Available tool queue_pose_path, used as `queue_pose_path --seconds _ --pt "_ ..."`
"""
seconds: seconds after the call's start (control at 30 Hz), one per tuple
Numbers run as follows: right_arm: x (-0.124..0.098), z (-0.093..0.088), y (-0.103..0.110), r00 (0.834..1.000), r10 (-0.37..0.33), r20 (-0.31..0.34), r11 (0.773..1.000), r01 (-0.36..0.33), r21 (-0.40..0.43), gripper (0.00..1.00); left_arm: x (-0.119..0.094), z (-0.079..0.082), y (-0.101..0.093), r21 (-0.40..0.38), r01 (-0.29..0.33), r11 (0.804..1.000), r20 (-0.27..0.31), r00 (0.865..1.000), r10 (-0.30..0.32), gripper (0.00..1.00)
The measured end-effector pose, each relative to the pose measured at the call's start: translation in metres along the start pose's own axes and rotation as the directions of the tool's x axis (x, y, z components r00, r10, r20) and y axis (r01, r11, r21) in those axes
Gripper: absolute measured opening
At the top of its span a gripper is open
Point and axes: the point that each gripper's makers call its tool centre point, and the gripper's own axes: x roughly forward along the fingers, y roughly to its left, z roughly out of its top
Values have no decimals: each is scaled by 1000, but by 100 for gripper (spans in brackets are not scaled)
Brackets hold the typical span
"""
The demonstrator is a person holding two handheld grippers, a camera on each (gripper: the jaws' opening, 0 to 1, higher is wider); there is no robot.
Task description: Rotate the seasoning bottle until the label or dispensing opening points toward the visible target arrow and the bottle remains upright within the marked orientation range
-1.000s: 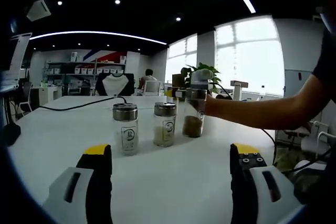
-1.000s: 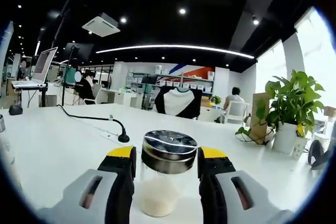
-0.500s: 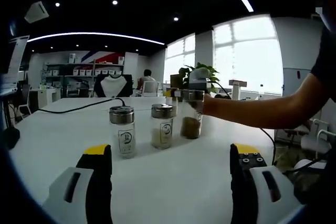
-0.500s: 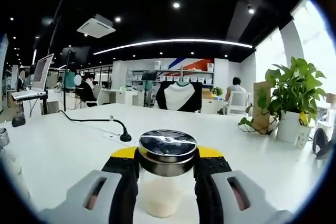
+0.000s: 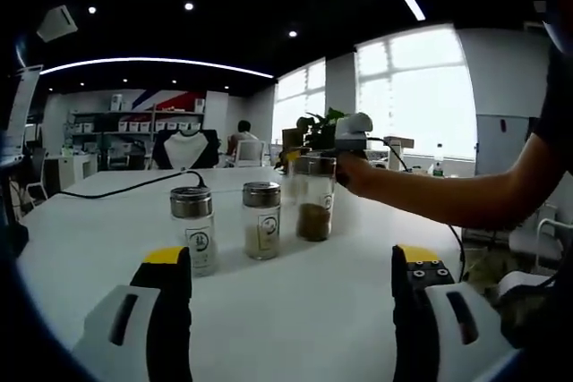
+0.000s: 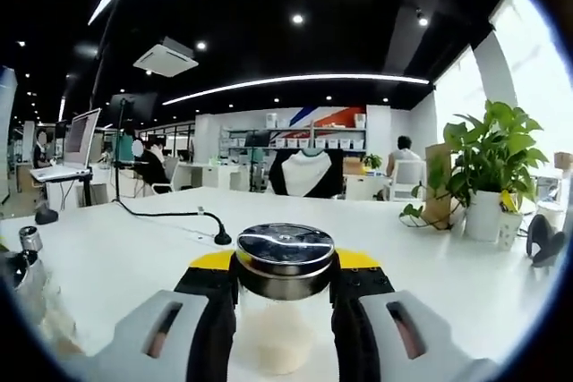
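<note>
Three glass seasoning bottles with metal lids stand upright in a row on the white table (image 5: 295, 310). My right gripper (image 5: 309, 164) comes in from the right and is shut on the rightmost bottle (image 5: 313, 214), which holds brown seasoning. In the right gripper view that bottle (image 6: 285, 261) sits between the yellow-tipped jaws of the right gripper (image 6: 285, 276), its round lid pressed on both sides. The middle bottle (image 5: 261, 232) and the left bottle (image 5: 193, 232) show small labels. My left gripper (image 5: 291, 267) hangs back from the row, open and holding nothing.
A person's forearm (image 5: 448, 203) stretches across the right side above the table. A black cable with a small stand (image 6: 215, 237) lies on the table. A potted plant (image 6: 488, 176) stands at the right, a laptop on a stand (image 6: 72, 145) at the left. One other bottle (image 6: 25, 266) shows at the left edge.
The right gripper's jaws have closed tight on the bottle's lid. The right gripper view has swung a little, bringing the other bottles in at its left edge. The left gripper view has drifted.
</note>
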Motion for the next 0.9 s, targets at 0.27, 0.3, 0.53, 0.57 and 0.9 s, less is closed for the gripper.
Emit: queue_pose_path --seconds 0.27,0.3,0.53,0.57,0.9 --pt "-39 14 11 1000 7 27 1000 -7 1 38 0 0 -6 -4 15 1000 7 1000 -15 97" --pt "-43 15 13 1000 10 27 1000 -10 2 38 0 0 -6 -4 16 1000 8 1000 -16 97" --pt "-68 20 19 999 4 37 1000 -4 -7 38 -2 1 -8 -7 20 1000 16 1000 -20 97" --pt "-71 20 19 999 5 38 1000 -5 2 38 -2 1 -8 -7 20 1000 16 1000 -20 96" --pt "-121 15 35 999 -6 46 1000 5 27 38 -1 0 -13 -5 39 999 13 999 -39 95"
